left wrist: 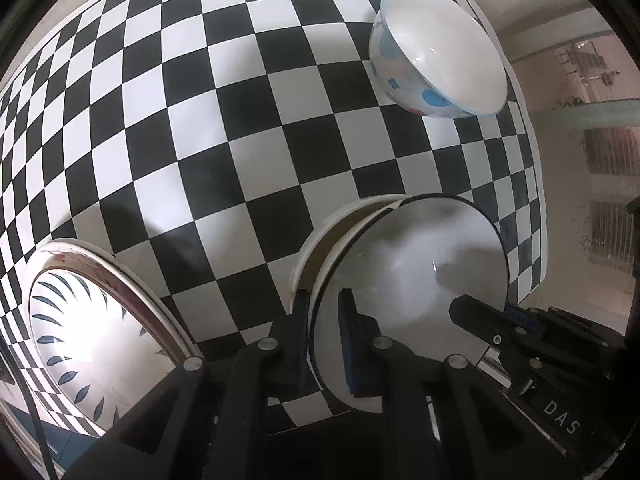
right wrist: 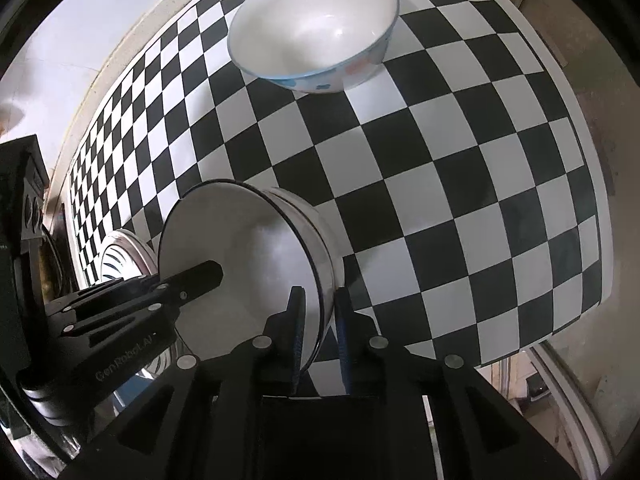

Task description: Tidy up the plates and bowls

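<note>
A white bowl with a thin black rim (left wrist: 412, 264) (right wrist: 248, 248) is nested in a second white bowl (left wrist: 320, 240) (right wrist: 320, 232). My left gripper (left wrist: 326, 320) is shut on one side of their rims. My right gripper (right wrist: 320, 316) is shut on the opposite side; its fingers (left wrist: 476, 316) show in the left wrist view, and the left gripper's finger (right wrist: 200, 276) shows in the right wrist view. A white bowl with blue and red spots (left wrist: 436, 56) (right wrist: 316, 28) stands farther off on the checkered tabletop (left wrist: 224, 128) (right wrist: 460, 184). A plate with blue leaf marks (left wrist: 92, 332) (right wrist: 120, 252) lies to the left.
The table's edge (left wrist: 532, 184) (right wrist: 592, 208) runs along the right, with floor beyond it. A pale wall (right wrist: 100, 12) borders the table's far left side.
</note>
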{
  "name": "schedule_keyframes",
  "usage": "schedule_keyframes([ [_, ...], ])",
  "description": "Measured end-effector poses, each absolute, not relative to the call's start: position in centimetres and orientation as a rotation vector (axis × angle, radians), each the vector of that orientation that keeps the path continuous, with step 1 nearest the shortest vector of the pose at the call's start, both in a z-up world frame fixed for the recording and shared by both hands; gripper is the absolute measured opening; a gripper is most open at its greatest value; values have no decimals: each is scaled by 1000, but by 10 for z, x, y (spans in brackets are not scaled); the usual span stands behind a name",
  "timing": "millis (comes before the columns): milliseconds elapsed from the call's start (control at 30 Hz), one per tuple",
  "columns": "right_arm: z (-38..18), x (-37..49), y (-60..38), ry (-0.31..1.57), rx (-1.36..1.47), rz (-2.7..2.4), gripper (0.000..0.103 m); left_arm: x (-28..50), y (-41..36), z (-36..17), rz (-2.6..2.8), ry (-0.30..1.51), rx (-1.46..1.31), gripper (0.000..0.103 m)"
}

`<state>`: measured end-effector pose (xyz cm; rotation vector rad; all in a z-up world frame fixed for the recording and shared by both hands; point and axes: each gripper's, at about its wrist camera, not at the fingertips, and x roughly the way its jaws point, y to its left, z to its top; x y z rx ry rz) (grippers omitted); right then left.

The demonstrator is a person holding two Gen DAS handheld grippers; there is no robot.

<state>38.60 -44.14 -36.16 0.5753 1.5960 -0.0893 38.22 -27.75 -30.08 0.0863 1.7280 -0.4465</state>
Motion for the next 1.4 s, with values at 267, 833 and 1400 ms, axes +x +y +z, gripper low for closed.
schedule_keyframes([
  [267,-359,382,-443,1593,591,-88,17,380,-272,-289,-435,1726,95,13],
  [833,-345,382,-444,1565,581,-60,17,378,-279,-271,-392,1650,155,20],
  [1400,-306,427,-538,1364,725,-83,71,454,-320,-258,-365,1527,190,28],
])
